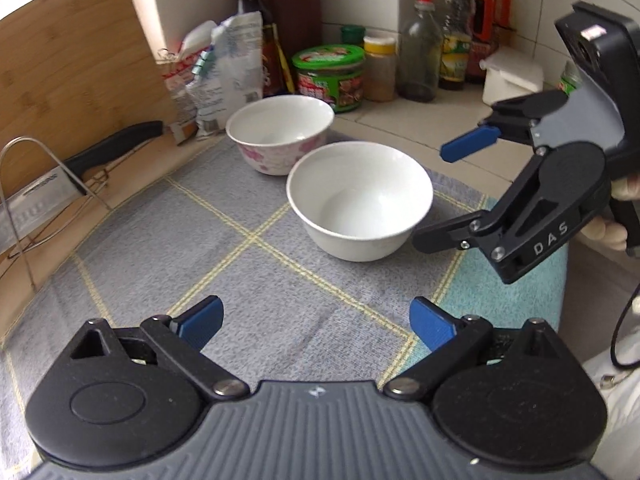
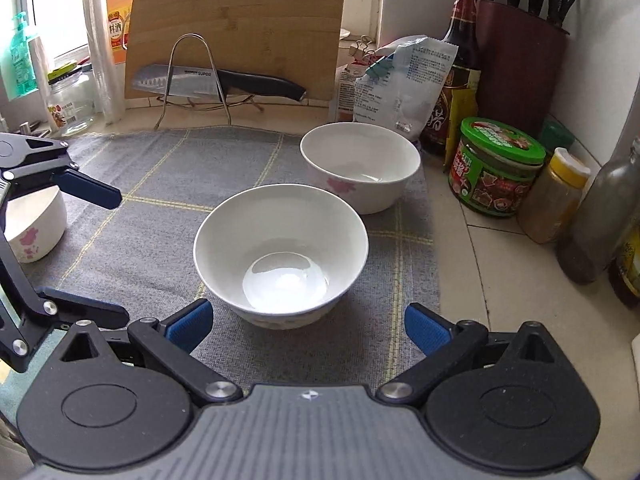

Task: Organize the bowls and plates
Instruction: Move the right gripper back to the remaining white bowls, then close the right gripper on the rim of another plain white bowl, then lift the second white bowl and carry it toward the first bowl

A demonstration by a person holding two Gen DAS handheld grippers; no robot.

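Observation:
Two bowls stand upright on a grey checked mat (image 1: 180, 240). The plain white bowl (image 1: 360, 200) (image 2: 280, 248) is the nearer one. A bowl with pink flowers (image 1: 280, 132) (image 2: 360, 168) stands behind it. A third flowered bowl (image 2: 36, 224) sits at the mat's left, partly hidden behind my left gripper (image 2: 120, 256). My left gripper (image 1: 316, 320) hangs open over bare mat, short of the white bowl. My right gripper (image 2: 308, 326) (image 1: 452, 192) is open too, with its fingertips close beside the white bowl and nothing between the pads.
A knife (image 2: 224, 80) rests on a wire rack in front of a leaning wooden board (image 2: 240, 12). Clipped bags (image 1: 216, 76), sauce bottles (image 1: 456, 40), a green-lidded jar (image 2: 496, 168) and a knife block (image 2: 520, 64) crowd the back and right of the counter. A gloved hand (image 1: 608, 232) holds the right gripper.

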